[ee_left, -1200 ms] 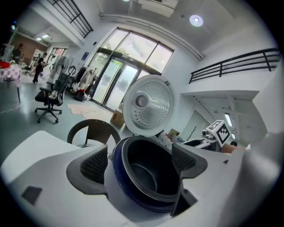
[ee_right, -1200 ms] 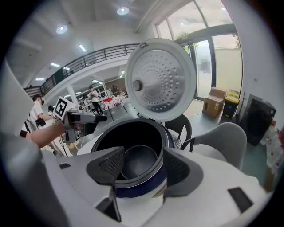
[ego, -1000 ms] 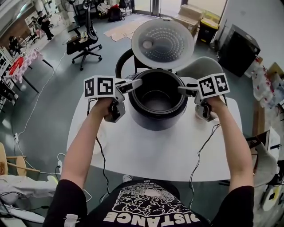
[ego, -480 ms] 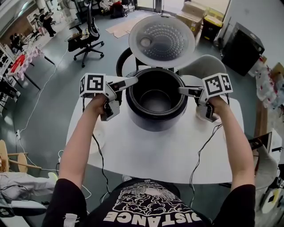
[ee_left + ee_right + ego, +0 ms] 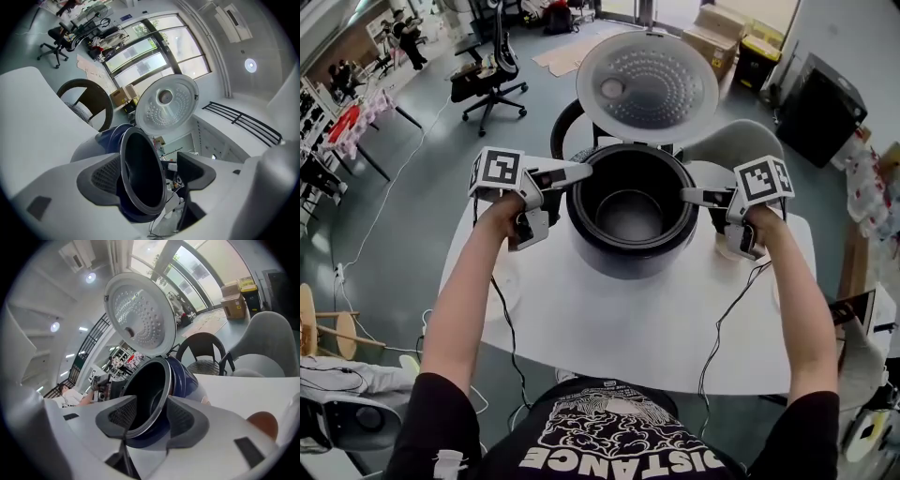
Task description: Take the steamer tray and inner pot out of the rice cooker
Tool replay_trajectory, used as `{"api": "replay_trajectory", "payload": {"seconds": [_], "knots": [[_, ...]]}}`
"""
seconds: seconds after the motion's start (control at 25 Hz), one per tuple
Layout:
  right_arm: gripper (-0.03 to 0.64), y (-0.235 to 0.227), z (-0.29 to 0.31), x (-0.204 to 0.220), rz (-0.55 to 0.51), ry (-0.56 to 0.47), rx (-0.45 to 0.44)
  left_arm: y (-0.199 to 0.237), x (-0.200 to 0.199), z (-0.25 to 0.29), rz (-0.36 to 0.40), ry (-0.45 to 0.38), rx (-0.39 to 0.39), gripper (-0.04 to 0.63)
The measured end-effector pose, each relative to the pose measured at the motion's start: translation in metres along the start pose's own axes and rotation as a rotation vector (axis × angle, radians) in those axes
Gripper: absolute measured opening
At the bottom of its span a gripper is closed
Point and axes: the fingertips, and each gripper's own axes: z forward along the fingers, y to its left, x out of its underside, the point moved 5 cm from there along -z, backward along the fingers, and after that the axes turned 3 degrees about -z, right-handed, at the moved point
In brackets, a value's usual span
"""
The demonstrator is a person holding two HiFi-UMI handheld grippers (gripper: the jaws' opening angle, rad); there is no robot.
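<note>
The dark round inner pot [image 5: 630,214] sits in the dark blue round rice cooker [image 5: 630,255] on the white table [image 5: 628,328]. The left gripper [image 5: 581,172] is at the cooker's left side and the right gripper [image 5: 689,197] at its right side, both just as near. Both have just been closing over the pot's rim. The left jaws are wide and the right ones narrower, and neither seems to pinch yet. Grey floor [image 5: 422,187] lies around the table.

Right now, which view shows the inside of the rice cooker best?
The head view: it looks down into the rice cooker, to the floor inside. Both gripper views see it at a slant, the inside dark.
</note>
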Motion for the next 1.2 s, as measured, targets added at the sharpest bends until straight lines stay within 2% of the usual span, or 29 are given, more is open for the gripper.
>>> {"api": "replay_trajectory", "payload": {"seconds": [0.12, 0.28, 0.44, 0.6, 0.72, 1.0, 1.2], "knots": [[0.201, -0.006, 0.002, -0.005, 0.024, -0.012, -0.073, 0.0, -0.003, 0.001, -0.012, 0.014, 0.005, 0.351], [0.179, -0.014, 0.001, -0.006, 0.029, -0.016, -0.142, 0.002, 0.0, 0.006, -0.004, 0.031, -0.053, 0.315], [0.121, -0.022, 0.0, -0.003, 0.04, -0.011, -0.125, 0.004, 0.005, 0.009, 0.042, 0.042, -0.119, 0.267], [0.098, -0.025, -0.003, -0.004, 0.022, -0.007, -0.059, 0.008, 0.006, 0.009, 0.046, 0.061, -0.178, 0.187], [0.069, -0.028, 0.0, -0.007, 0.032, -0.019, -0.053, 0.012, 0.006, 0.009, 0.051, 0.067, -0.201, 0.164], [0.058, -0.034, 0.001, -0.009, 0.064, -0.057, -0.086, 0.017, 0.014, 0.007, 0.046, 0.051, -0.215, 0.078], [0.052, -0.034, -0.001, -0.012, 0.091, -0.1, -0.11, 0.012, 0.017, 0.009, 0.012, 0.037, -0.151, 0.043]]}}
